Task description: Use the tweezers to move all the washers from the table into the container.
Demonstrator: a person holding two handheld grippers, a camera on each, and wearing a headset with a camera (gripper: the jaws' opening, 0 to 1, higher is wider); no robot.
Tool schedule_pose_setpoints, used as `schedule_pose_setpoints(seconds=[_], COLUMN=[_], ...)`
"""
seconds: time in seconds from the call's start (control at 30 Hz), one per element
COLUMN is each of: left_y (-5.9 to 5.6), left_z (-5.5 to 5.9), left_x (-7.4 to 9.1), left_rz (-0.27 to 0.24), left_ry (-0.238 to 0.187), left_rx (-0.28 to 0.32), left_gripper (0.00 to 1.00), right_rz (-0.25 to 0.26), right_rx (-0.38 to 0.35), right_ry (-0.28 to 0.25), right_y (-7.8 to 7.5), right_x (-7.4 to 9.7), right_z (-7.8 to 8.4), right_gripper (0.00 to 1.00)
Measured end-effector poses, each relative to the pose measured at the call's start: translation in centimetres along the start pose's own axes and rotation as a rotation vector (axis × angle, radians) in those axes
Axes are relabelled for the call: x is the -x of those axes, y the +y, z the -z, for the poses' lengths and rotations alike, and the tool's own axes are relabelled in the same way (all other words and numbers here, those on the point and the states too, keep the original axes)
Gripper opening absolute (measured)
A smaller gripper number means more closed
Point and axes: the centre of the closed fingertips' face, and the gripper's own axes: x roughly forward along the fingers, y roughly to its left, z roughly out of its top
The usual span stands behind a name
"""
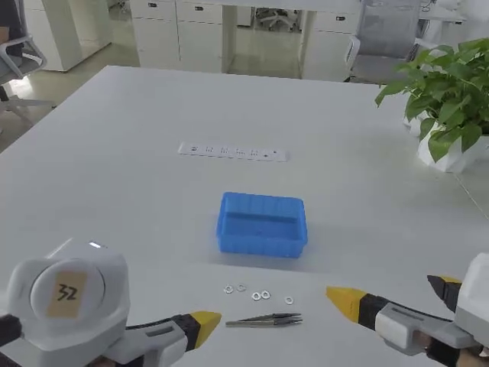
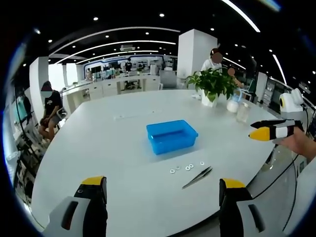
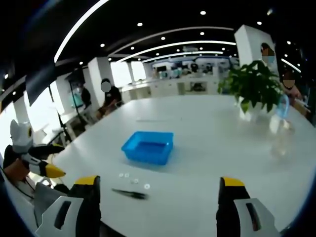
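White laminate table [image 2: 94, 143] spreads ahead in the left gripper view. The left gripper [image 2: 162, 183] stands over the near edge with its two yellow-tipped fingers [image 2: 94, 181] set wide apart and nothing between them. Slim grey metal tweezers [image 2: 197, 177] lie flat on the table ahead of the gap, closer to the finger on the right of this view and clear of both. Just beyond them is a loose row of five small silver ring washers [image 2: 187, 168], and beyond those sits the blue rectangular plastic container [image 2: 172, 136].

From the right gripper view, the right gripper [image 3: 157, 181] is spread just as wide and holds nothing. The tweezers lie ahead of its gap, nearer the finger on the left of this view and not touching it. The washers are scattered between the tweezers and the container.

In the head view, the tweezers rest on the table between the two grippers, just beside the left gripper's yellow tip and further from the right one's. The five washers lie just past them, all on the table and none in the container. A white power strip [image 1: 233, 151] lies well beyond the container, and a leafy green potted plant [image 1: 451, 95] stands at the table's far right.
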Motion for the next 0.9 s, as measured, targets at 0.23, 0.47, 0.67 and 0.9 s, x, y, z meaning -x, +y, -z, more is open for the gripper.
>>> schedule_pose_setpoints(seconds=[0.23,0.47,0.67,0.9], left_y=[-0.01,-0.1,0.06,0.02], left_z=[0.1,0.22,0.33,0.5], left_x=[-0.16,-0.27,-0.22,-0.33], left_rz=[0.003,0.005,0.003,0.003], left_ry=[0.006,0.012,0.015,0.023], left_rx=[-0.005,-0.014,-0.015,-0.02], left_gripper=[0.96,0.96,0.96,0.96], right_rz=[0.001,0.003,0.005,0.002], right_rx=[0.002,0.007,0.008,0.008], right_ry=[0.005,0.008,0.019,0.024], right_y=[-0.04,-0.01,0.06,0.01], right_x=[-0.04,-0.09,-0.19,-0.36], right_z=[0.07,0.02,0.36,0.49], right_gripper=[0.98,0.99,0.98,0.98])
